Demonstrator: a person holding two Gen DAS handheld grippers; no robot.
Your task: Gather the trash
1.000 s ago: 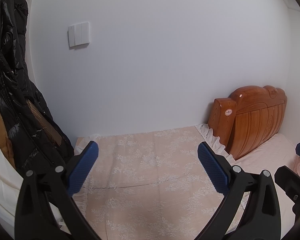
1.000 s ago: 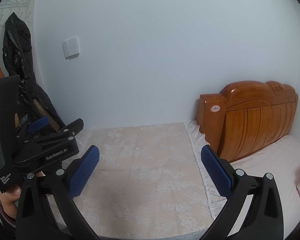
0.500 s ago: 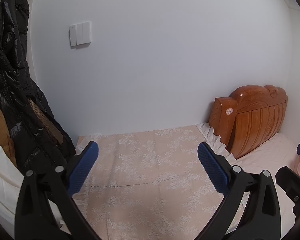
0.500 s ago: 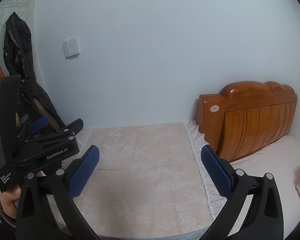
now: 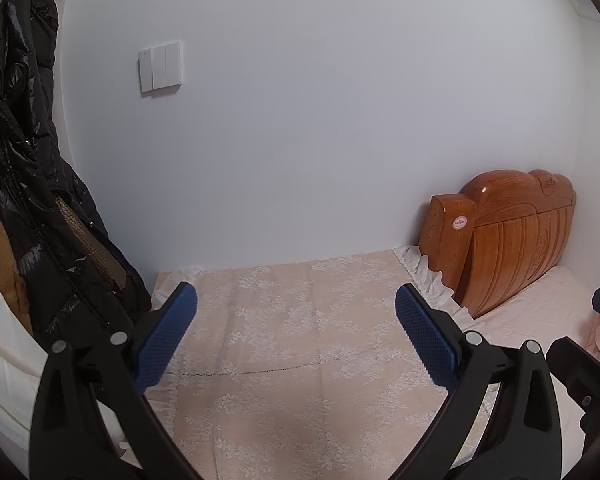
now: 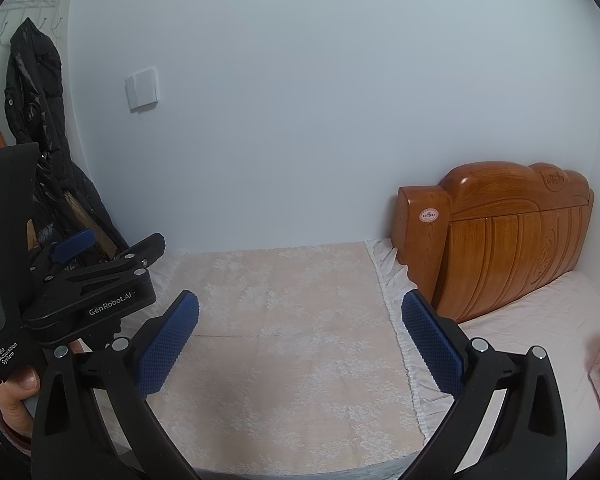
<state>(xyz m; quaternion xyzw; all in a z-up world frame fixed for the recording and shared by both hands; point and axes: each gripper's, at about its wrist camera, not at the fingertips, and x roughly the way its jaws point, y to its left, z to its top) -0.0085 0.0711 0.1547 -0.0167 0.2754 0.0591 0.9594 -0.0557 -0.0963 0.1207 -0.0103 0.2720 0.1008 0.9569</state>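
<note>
Trash shows in neither view, so where it lies cannot be told. The left gripper point(image 5: 296, 328) hangs spread wide over a lace-covered surface point(image 5: 300, 340), holding nothing; the right gripper point(image 6: 300, 330) is likewise spread and bare. Only the right view shows the left gripper's body from the side, marked GenRobot.AI, with the left hand point(image 6: 14, 396) gripping it. Only the left view catches an edge of the right gripper at its far right. Both show the black coat point(image 5: 32, 184), wall switch point(image 5: 160, 66) and wooden headboard point(image 5: 516, 236).
</note>
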